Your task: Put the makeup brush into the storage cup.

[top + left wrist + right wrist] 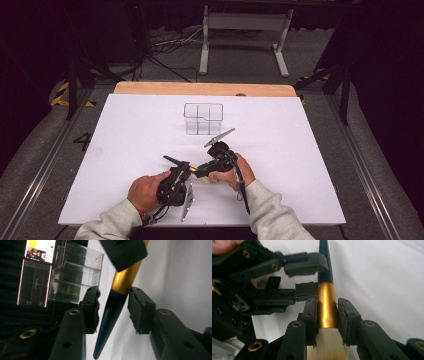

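Note:
A makeup brush (pixel 326 305) with a dark handle, a gold ferrule and cream bristles is held level above the white table. My right gripper (pixel 325 315) is shut on the gold ferrule, bristles toward its camera. My left gripper (pixel 113 310) is open, its two pads on either side of the dark handle (pixel 110 315) with small gaps. In the high view the brush (pixel 186 168) spans between the left gripper (pixel 180 171) and the right gripper (pixel 198 170) near the table's front middle. The right gripper view has the left gripper's fingers (pixel 307 263) straddling the handle.
A clear plastic compartment box (pixel 202 119) stands on the white table top (pixel 125 140) beyond the hands; it also appears in the left gripper view (pixel 75 277). A wooden strip (pixel 150 88) edges the table's far side. Cables and a stand lie on the floor behind.

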A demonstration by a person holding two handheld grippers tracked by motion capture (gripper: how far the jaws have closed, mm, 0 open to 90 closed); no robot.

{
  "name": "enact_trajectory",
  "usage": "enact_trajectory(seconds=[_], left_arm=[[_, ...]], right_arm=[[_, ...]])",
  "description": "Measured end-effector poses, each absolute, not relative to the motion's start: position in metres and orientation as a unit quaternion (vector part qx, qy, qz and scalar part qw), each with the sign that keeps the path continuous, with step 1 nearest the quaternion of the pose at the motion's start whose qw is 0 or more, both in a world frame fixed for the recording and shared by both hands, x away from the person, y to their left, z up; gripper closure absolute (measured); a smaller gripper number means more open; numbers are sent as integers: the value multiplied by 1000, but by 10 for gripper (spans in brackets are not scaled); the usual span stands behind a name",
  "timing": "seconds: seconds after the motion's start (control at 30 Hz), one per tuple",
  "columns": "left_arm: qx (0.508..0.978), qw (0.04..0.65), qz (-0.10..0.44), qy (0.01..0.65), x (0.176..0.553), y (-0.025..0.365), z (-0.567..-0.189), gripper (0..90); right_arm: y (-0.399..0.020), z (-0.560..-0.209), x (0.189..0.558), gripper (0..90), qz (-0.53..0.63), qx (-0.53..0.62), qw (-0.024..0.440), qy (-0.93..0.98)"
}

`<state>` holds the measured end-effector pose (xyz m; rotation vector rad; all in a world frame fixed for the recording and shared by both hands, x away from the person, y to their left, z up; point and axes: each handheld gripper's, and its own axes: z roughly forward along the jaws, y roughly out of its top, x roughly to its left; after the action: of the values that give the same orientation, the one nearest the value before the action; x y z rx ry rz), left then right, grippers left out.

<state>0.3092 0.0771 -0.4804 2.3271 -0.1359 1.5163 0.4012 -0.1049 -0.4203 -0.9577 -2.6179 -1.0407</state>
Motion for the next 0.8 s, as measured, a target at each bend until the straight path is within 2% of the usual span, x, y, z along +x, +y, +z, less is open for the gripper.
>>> enact_trajectory(seconds=[0.03, 0.5, 0.57, 0.6, 0.7, 0.8], left_arm=[[822, 170, 541, -53, 309, 76, -482, 684], [829, 148, 535, -61, 309, 72, -485, 738], [835, 150, 527, -53, 310, 75, -483, 739], [837, 150, 525, -49, 311, 77, -482, 739], [840, 157, 517, -37, 312, 80, -481, 740], [843, 160, 513, -32, 314, 82, -479, 740]], right_arm=[[-105, -420, 401, 702, -349, -321, 83, -877], [-99, -419, 398, 692, -351, -318, 79, -877], [-100, -417, 396, 661, -358, -319, 70, -875], [-103, -413, 395, 617, -364, -317, 58, -874], [-112, -405, 393, 607, -382, -320, 40, -866], [-126, -394, 389, 569, -407, -316, 3, -857]])
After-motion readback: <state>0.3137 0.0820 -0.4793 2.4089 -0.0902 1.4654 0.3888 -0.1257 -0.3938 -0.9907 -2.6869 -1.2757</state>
